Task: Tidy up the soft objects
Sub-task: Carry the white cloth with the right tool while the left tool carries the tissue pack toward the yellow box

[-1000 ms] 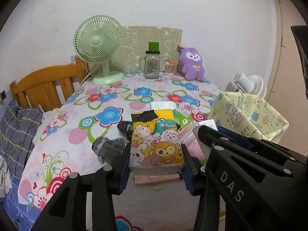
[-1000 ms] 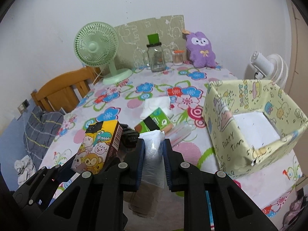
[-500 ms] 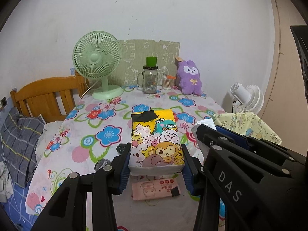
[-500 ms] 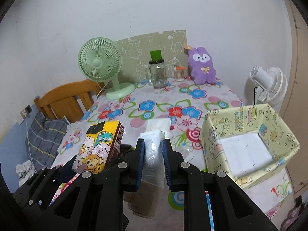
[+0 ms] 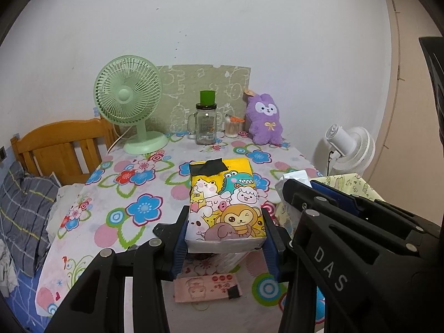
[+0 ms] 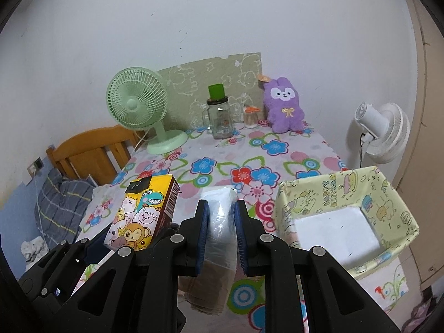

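My left gripper [image 5: 225,219] is shut on a yellow cartoon-animal tissue pack [image 5: 224,202], held up above the flowered tablecloth [image 5: 144,183]. The same pack [image 6: 141,213] shows at the left of the right wrist view. My right gripper [image 6: 220,213] is shut on a clear plastic-wrapped pack [image 6: 220,222], also lifted off the table. A pale yellow fabric-lined box [image 6: 347,216] with a white bottom stands open at the right, beside the right gripper. A pink flat packet [image 5: 206,287] lies on the table under the left gripper.
At the back stand a green desk fan [image 5: 129,102], a glass jar [image 5: 206,125] with a green cup on it, a cotton-swab jar [image 6: 251,116] and a purple plush bunny [image 6: 284,105]. A white fan [image 6: 380,131] stands off the table's right. A wooden headboard [image 5: 59,144] and bedding lie left.
Both grippers have risen with their packs; the table and the box now sit lower and farther away. The socks and green pack below have dropped out of sight.
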Demonstrator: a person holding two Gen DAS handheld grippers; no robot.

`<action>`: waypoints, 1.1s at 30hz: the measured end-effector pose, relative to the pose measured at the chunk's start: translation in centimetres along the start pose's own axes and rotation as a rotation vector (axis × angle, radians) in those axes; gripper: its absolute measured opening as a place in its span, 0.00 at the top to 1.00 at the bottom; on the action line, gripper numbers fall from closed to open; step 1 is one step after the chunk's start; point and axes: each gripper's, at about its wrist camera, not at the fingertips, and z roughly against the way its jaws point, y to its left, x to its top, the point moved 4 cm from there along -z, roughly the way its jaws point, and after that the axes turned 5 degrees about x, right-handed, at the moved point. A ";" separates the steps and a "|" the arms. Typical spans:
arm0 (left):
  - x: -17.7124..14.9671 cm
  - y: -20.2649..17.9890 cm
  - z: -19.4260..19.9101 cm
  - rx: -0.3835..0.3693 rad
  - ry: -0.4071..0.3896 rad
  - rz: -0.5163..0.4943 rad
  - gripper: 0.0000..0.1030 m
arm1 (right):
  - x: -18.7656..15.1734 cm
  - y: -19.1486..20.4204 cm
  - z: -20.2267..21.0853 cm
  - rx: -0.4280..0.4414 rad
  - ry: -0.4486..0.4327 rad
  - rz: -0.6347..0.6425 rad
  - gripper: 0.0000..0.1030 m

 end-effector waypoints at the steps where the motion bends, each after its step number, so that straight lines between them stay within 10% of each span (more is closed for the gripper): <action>1: 0.1 -0.2 0.0 -0.002 -0.001 -0.002 0.54 | 0.2 -0.2 0.1 -0.003 -0.002 0.000 0.78; 33: 3.3 -10.6 -2.6 -0.112 -0.016 -0.078 0.54 | 3.4 -10.6 2.1 -0.143 -0.053 -0.010 0.78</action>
